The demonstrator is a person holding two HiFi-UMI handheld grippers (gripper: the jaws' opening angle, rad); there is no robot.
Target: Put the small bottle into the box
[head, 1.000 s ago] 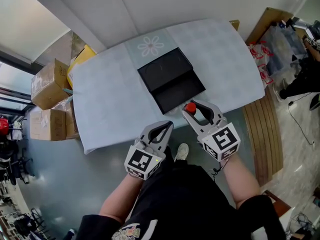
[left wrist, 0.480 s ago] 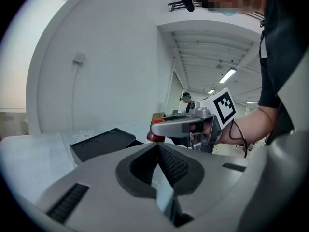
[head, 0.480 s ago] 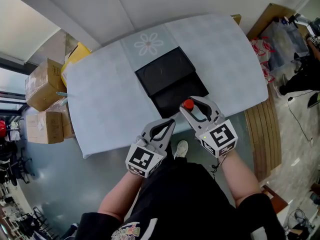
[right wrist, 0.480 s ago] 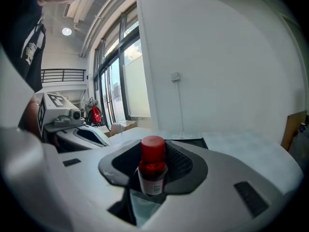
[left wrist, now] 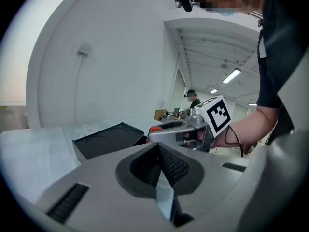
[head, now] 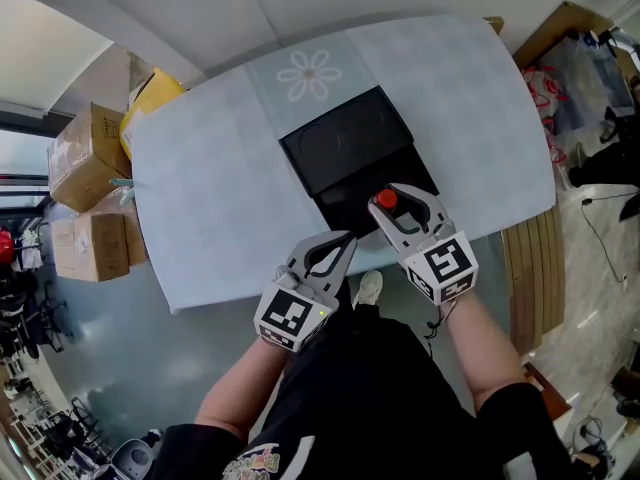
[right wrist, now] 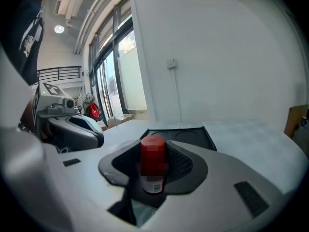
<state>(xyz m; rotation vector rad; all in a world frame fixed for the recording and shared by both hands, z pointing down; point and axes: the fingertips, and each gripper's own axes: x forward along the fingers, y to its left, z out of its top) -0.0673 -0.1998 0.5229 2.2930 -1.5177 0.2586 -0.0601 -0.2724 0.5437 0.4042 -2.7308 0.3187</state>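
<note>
Red-capped small bottle (head: 383, 200) is pinched in the right tongs (head: 386, 205) at the near edge of the black box (head: 343, 140), head view. The box lies open near the middle of the counter (head: 215, 203) and reaches toward its front edge. Left tongs (head: 343, 238) hang just off that front edge, to the left of the right tongs and clear of the box.

Left gripper view: jaws pressed together, nothing between them. The box is ahead and to the left. The right tongs cross in front, with the red cap at their tip.

Right gripper view: jaws clamp the bottle by its body, cap uppermost, long axis upright and across the jaws. Two round recesses of the box show directly ahead, beyond the bottle.

Assessment: carry stage, bottle not yet in the box. The open box lies straight forward of the held bottle, so the move calls for a short advance and descent by the right hand, which is the nearer. Risk: the bottle may tip on release if set down off-vertical.
</note>
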